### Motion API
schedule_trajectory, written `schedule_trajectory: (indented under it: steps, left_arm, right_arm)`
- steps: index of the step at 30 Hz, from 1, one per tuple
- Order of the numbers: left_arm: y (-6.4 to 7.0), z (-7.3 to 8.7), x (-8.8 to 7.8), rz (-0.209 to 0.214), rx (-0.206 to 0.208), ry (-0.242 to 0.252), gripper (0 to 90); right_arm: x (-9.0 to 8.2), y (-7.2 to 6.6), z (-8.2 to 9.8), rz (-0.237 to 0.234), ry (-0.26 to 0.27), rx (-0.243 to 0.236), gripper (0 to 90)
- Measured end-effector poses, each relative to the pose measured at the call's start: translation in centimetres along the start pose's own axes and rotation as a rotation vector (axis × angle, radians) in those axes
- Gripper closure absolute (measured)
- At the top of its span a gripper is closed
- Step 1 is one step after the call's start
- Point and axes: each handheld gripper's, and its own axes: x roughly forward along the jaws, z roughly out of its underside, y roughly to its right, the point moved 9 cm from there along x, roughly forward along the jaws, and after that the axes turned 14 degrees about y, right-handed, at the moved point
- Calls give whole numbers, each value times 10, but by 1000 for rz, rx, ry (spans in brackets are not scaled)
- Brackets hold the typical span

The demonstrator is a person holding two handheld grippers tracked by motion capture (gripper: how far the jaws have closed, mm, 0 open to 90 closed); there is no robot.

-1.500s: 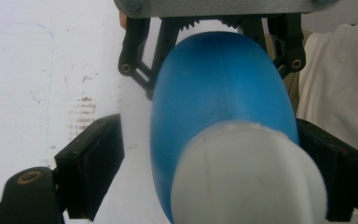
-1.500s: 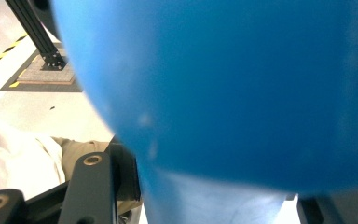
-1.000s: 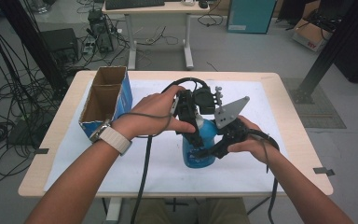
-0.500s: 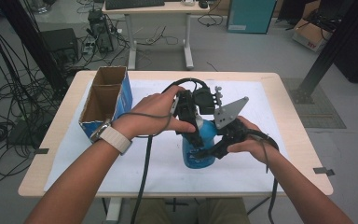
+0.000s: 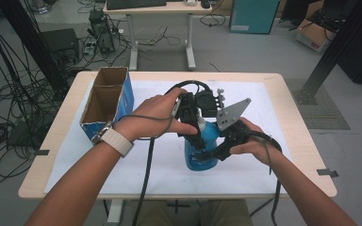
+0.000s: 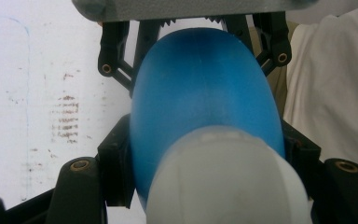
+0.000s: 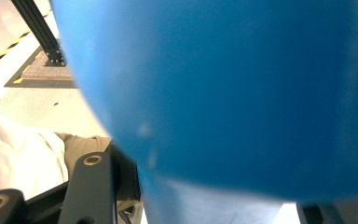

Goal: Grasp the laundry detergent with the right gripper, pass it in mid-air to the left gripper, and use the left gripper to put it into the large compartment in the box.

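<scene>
A blue plastic bottle (image 5: 201, 159) with a white cap (image 6: 223, 179) stands upright on the white sheet at the middle of the table. My left gripper (image 5: 196, 137) comes down on it from above. Its jaws have just been closing and now press on the bottle's neck just under the cap, one on each side in the left gripper view (image 6: 209, 161). My right gripper (image 5: 213, 153) reaches in from the right and is shut on the bottle's lower body (image 7: 223, 93).
An open cardboard box (image 5: 107, 96) with blue sides stands at the table's left end. A white sheet (image 5: 273, 113) covers most of the wooden tabletop (image 5: 306, 155). Cables trail from both grippers toward the near edge. Beyond the table are a desk, cables and black frame posts.
</scene>
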Motion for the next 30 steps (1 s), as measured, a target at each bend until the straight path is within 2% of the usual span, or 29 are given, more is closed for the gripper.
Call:
schedule_trajectory:
  steps: [14, 30]
  left_arm:
    - [1, 0, -1, -24, 8, -6, 372]
    - [3, 1, -2, -21, 7, -21, 373]
  right_arm:
    - [0, 1, -1, 7, -1, -13, 435]
    - [1, -2, -1, 7, -7, -11, 435]
